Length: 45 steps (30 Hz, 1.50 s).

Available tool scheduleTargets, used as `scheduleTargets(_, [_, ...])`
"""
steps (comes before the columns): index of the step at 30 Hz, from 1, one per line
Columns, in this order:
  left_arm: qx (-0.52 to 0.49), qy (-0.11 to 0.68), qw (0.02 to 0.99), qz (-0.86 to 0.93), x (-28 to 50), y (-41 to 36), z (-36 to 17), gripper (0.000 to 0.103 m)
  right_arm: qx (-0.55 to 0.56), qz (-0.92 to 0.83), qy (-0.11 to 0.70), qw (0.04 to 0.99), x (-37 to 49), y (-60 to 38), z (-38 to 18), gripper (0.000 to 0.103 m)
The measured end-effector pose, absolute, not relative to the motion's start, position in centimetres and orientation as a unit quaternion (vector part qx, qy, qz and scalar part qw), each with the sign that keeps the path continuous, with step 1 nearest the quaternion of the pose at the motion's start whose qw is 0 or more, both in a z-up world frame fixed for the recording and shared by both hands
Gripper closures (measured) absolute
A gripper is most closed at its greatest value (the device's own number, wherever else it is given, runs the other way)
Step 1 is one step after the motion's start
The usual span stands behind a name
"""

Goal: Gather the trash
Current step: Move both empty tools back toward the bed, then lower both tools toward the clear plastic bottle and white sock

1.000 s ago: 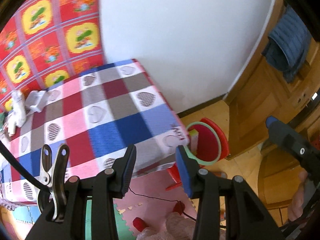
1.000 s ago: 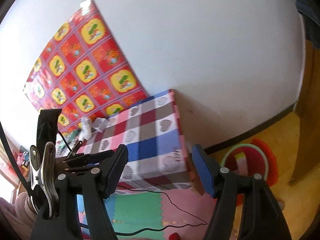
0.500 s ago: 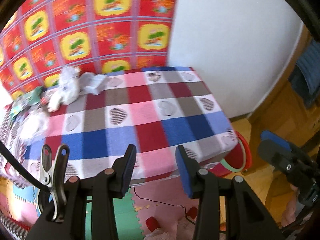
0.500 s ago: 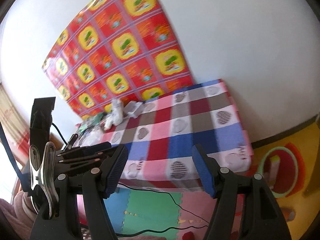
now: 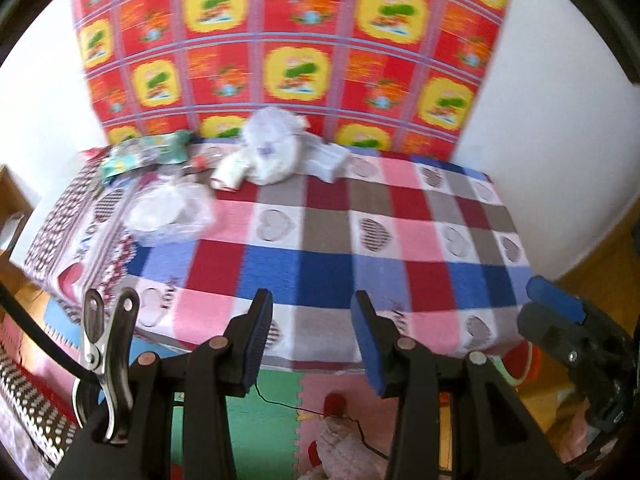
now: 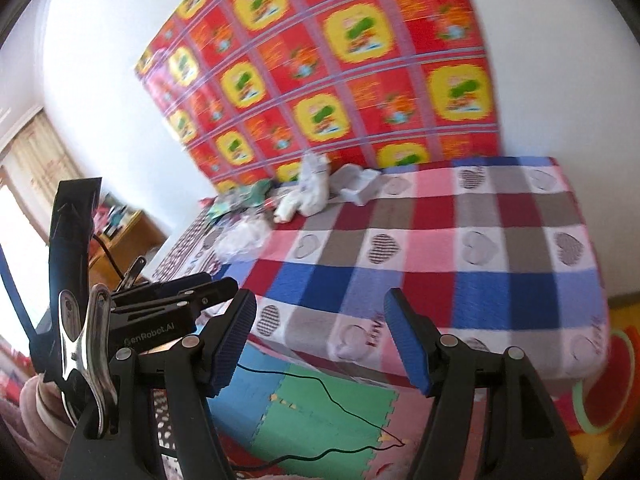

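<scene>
Trash lies at the far left of a table under a checked heart cloth: a white crumpled bag, a clear plastic bag, green wrappers and a white box. My left gripper hangs open before the table's near edge, nothing between its blue pads. My right gripper is also open and empty, to the right of the left one; it shows in the left wrist view as well.
A red and yellow patterned sheet covers the wall behind the table. Foam floor tiles with a thin black cable lie below. A red bin with a green rim stands on the floor at the right. A wooden cabinet stands at the left.
Both views swung left from the table's right corner and the floor bin to the whole table top; the trash pile came into full view. Both grippers kept their jaws as they were.
</scene>
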<state>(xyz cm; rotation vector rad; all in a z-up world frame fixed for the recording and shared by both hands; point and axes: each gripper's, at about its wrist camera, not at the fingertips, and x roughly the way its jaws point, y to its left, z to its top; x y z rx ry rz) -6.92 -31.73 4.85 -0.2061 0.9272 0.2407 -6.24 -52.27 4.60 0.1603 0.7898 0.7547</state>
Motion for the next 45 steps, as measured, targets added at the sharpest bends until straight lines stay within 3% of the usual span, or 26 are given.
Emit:
scheduleTargets(24, [-0.093, 0.457, 0.867, 0.175, 4.5, -17.8, 2.6, 0.06, 0.043, 0.443, 0.397, 0.803, 5.7, -41.1, 2.6, 0.035])
scheduleTargets(45, [-0.017, 0.519, 0.851, 0.072, 14.5, -9.6, -1.5, 0.06, 0.084, 0.358, 0.431, 0.824, 7.9, -36.4, 0.9, 0.042])
